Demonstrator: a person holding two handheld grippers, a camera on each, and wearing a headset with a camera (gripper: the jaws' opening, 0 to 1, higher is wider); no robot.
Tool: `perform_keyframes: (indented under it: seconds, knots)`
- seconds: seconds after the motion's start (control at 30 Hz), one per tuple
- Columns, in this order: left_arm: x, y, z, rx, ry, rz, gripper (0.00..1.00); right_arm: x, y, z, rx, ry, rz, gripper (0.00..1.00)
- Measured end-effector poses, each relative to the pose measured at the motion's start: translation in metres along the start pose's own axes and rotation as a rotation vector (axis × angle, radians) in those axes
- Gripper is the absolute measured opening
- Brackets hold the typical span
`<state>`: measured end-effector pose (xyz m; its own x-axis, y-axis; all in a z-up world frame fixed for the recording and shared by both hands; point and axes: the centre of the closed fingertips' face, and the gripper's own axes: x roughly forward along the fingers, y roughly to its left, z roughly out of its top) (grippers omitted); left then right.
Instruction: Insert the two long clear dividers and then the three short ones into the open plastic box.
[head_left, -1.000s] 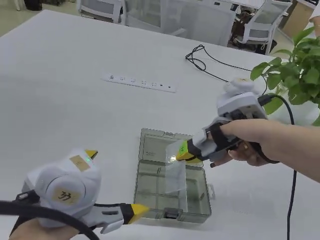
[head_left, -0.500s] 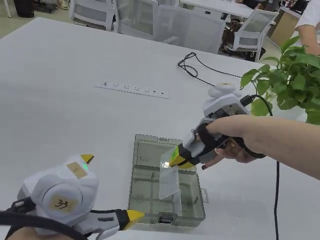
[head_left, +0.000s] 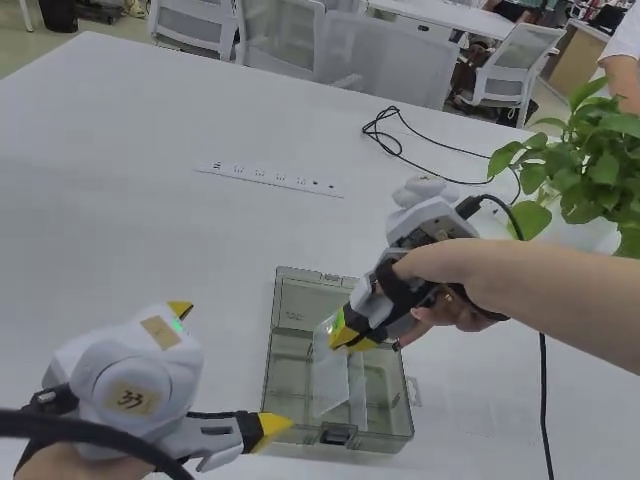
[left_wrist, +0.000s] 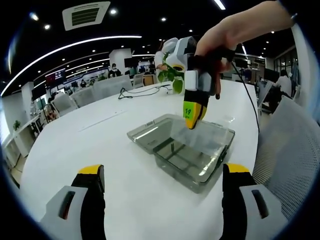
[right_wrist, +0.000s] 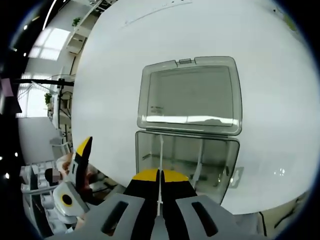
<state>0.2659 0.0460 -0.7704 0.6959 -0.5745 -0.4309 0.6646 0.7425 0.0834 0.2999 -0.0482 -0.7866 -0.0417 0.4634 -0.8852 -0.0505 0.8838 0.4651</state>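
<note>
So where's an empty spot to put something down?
Bare table stretches left of the power strip and the open plastic box. Another patch lies between strip and box. It's crowded over the box, where the right gripper holds a clear divider, and near the cable and plant.

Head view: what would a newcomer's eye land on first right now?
The right gripper draws the eye first: it is shut on a clear divider, held over the open box low in the middle of the view. After that come the left gripper, open at the bottom left, and the green plant at the right edge.
</note>
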Motion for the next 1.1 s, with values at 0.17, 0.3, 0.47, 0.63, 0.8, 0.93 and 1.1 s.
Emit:
perform_keyframes:
  seconds: [0.17,0.3,0.47,0.63,0.8,0.93,1.1]
  knots:
    - [0.001,0.0,0.0,-0.001,0.0,-0.003,1.0,0.003,-0.001,-0.008,0.015,-0.002,-0.008,0.02]
    - [0.001,-0.001,0.0,-0.001,0.003,-0.006,1.0,0.008,-0.002,-0.014,0.007,0.0,-0.027,0.02]
    - [0.002,-0.001,0.0,0.002,0.006,-0.006,1.0,0.01,-0.005,-0.013,0.022,-0.006,-0.027,0.02]
    - [0.002,-0.001,-0.001,0.002,0.009,-0.006,1.0,0.01,-0.006,-0.012,0.024,-0.009,-0.028,0.02]
    - [0.002,-0.002,-0.002,0.003,0.011,-0.008,1.0,0.011,-0.005,-0.012,0.019,-0.004,-0.03,0.02]
    - [0.001,-0.001,-0.002,-0.001,0.011,-0.006,1.0,0.012,-0.005,-0.012,0.009,0.0,-0.032,0.02]
    - [0.001,0.0,-0.002,-0.006,0.007,-0.003,1.0,0.013,-0.005,-0.011,0.008,0.002,-0.034,0.02]
